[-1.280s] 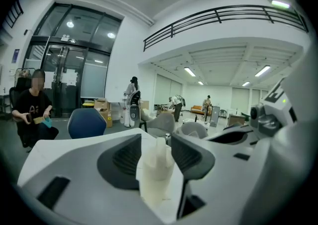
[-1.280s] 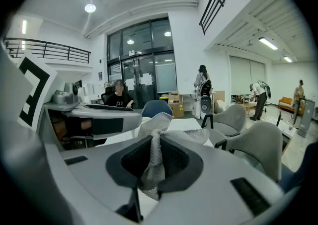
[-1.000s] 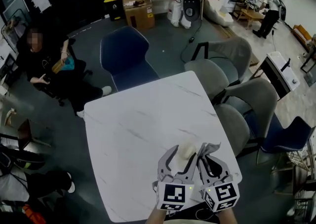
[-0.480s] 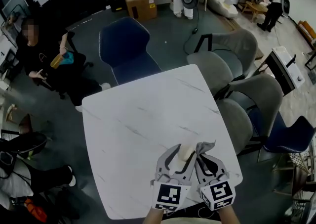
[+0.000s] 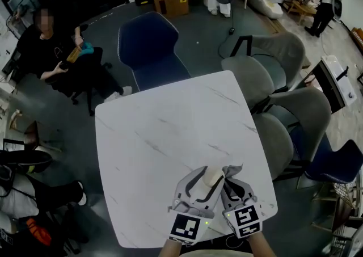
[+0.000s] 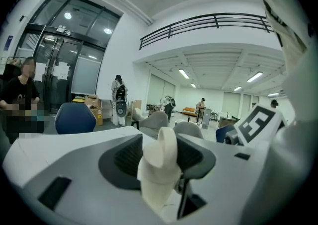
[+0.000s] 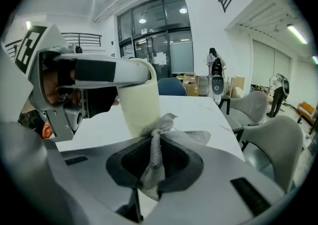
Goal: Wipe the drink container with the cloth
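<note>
**Right gripper lower, cloth against container**

Your right gripper has sunk a little since a second ago, while your left gripper has barely shifted. The left jaws have just been closing and now clamp the cream drink container. It is held upright at the near right part of the white marbled surface. The right jaws are closed on a bunched grey mesh cloth, and its loose tuft touches the container's side. The two grippers sit just beside each other.

L claw tighter on container
</note>
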Demonstrator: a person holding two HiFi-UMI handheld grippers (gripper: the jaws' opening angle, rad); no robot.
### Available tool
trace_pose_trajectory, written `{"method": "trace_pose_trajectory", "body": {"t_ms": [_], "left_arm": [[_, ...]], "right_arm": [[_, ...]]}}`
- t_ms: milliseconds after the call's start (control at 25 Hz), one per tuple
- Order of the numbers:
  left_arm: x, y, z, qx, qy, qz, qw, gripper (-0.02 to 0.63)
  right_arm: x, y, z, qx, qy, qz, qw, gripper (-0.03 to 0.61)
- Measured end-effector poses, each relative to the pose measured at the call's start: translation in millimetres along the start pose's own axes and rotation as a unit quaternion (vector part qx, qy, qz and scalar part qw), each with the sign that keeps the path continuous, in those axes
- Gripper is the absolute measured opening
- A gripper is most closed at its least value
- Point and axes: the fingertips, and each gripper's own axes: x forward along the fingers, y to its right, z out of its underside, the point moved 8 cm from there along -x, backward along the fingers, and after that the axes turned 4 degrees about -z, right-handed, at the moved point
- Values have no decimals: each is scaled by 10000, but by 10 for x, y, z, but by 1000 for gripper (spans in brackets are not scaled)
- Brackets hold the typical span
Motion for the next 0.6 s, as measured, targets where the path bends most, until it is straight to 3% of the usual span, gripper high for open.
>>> {"method": "trace_pose_trajectory", "body": {"t_ms": [360, 600], "left_arm": [[-12, -46, -10, 326, 90, 626, 9975, 189], [17, -68, -25, 786, -12, 1357, 9876, 187]], "right_arm": [[206, 85, 211, -170, -400, -331, 9985, 51], [328, 148, 330, -298, -705, -539, 9956, 51]]}}
